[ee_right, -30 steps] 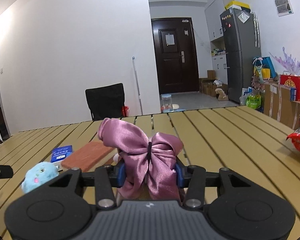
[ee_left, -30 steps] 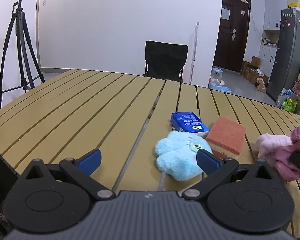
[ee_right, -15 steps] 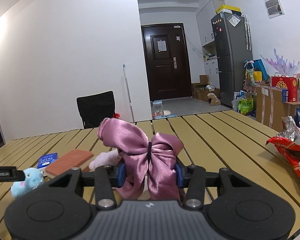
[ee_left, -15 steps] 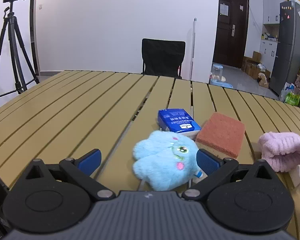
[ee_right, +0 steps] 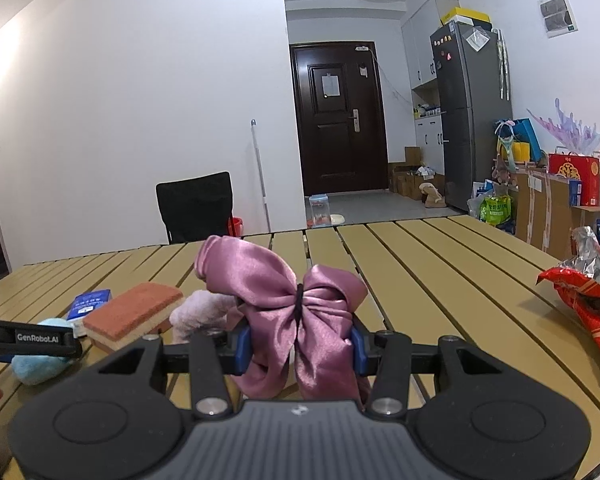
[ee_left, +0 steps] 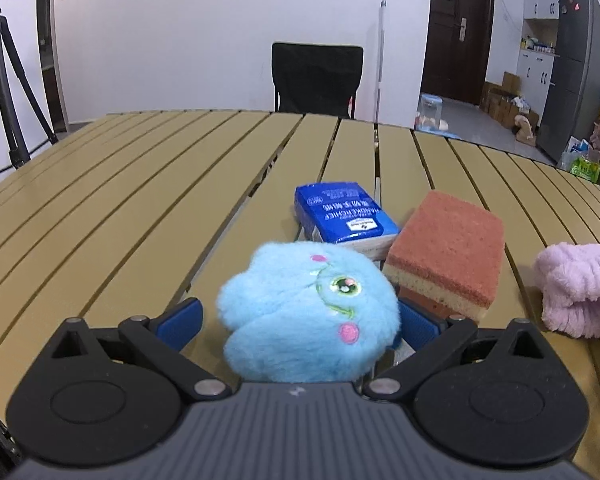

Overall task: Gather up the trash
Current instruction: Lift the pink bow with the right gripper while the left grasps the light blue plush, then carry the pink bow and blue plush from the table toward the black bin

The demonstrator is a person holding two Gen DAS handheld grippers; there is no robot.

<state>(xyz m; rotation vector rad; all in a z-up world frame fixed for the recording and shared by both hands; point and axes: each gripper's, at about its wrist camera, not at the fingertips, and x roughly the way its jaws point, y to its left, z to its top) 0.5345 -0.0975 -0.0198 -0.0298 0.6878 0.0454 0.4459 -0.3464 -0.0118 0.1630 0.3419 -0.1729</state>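
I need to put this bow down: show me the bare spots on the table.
Bare slats lie between the purple satin bow and the red snack bag, and across the table's left half, left of the blue tissue pack. Crowded: blue plush toy, sponge and pink fluffy cloth cluster together.

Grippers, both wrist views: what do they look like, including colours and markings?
Both the left gripper and right gripper have black linkage arms with silver pivot pins, round recessed discs, a ribbed grey housing and blue finger pads. The left gripper's arm reads "GenRobot.AI" in white. No cables or sleeves visible.
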